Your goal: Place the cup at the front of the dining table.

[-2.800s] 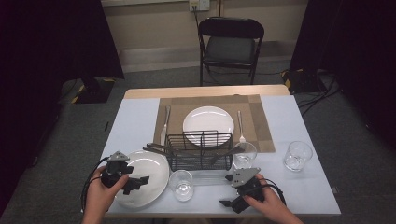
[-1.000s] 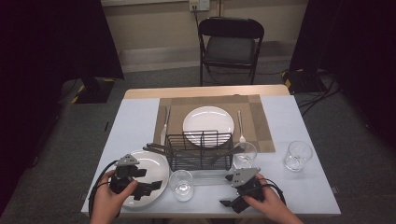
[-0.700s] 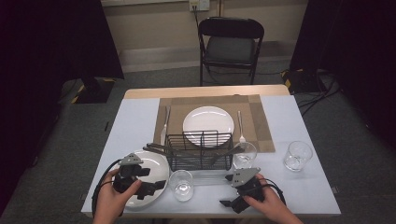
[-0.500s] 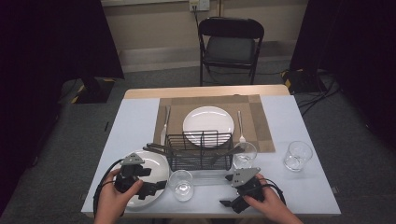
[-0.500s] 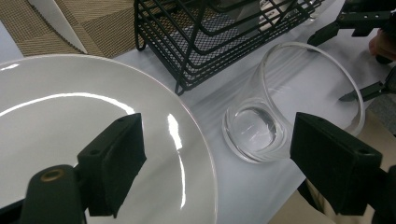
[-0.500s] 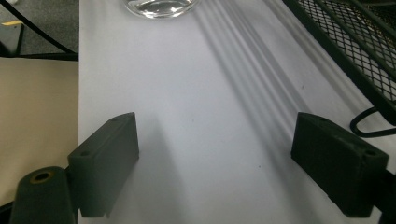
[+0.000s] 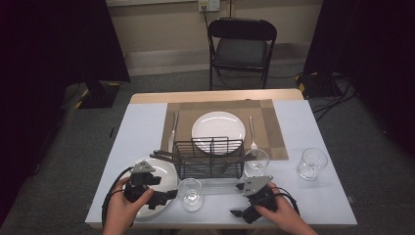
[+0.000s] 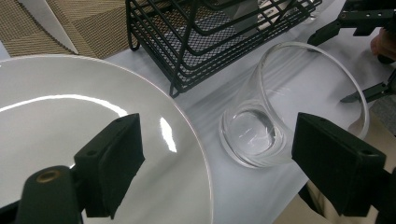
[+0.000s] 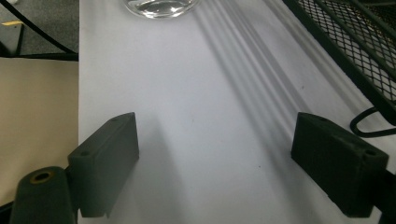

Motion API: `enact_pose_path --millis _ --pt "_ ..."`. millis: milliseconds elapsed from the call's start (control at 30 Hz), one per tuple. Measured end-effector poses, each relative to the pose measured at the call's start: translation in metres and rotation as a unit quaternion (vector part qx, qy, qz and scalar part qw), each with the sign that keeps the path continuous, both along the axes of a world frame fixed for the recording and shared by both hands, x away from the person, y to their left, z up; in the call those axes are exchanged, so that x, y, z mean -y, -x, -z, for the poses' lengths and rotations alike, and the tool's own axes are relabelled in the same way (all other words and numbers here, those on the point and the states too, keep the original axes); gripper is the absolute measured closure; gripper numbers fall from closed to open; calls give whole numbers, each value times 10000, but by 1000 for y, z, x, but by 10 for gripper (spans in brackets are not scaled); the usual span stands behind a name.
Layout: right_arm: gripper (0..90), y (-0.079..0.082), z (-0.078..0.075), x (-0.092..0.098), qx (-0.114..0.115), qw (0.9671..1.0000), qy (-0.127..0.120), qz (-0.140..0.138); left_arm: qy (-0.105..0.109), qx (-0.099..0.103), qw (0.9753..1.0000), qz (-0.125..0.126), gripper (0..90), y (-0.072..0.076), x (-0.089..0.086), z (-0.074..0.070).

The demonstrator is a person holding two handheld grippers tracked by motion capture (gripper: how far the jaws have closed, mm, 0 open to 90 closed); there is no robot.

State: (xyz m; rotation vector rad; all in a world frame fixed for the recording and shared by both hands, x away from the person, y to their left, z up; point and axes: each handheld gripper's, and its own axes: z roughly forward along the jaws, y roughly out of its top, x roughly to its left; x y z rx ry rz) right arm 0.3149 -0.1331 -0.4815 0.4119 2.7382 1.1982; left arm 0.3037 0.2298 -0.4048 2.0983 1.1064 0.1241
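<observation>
A white plate [image 7: 164, 169] lies at the table's near left, and my left gripper [image 7: 165, 192] hovers over its right half, open, pointing right at a clear glass [image 7: 190, 194]. In the left gripper view the left gripper [image 8: 222, 140] stands wide open: one pad [image 8: 116, 163] is over the plate [image 8: 70, 116], the other pad [image 8: 336, 168] is beyond the glass [image 8: 280, 116], and neither touches it. My right gripper [image 7: 237, 199] rests near the front edge, pointing left. The right gripper [image 9: 215, 140] is open over bare white table, with a glass base [image 9: 159, 5] ahead.
A black wire rack [image 7: 210, 157] stands mid-table with dark utensils sticking out. Behind it a second white plate [image 7: 218, 128], a fork [image 7: 252, 132] and a knife [image 7: 172, 129] lie on a brown placemat. Two more glasses [image 7: 256, 161] [image 7: 311, 163] stand to the right. A chair [image 7: 242, 46] is beyond the table.
My left gripper has moved right from the plate's left edge across the plate, toward the glass. The right gripper has stayed where it was.
</observation>
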Motion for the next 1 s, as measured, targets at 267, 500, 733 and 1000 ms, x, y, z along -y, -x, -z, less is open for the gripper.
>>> enact_pose_path --millis 267,500,733,1000 --pt "139 0 0 0 -3 10000 -1 -1 97 79 9999 -54 162 0 0 -7" --pt "139 0 0 0 -1 10000 1 1 137 45 9999 -51 162 0 4 -5" --pt "139 0 0 0 0 10000 0 0 75 111 9999 34 160 -1 7 -3" --pt "139 0 0 0 3 10000 0 1 -14 151 9998 128 160 0 11 -1"
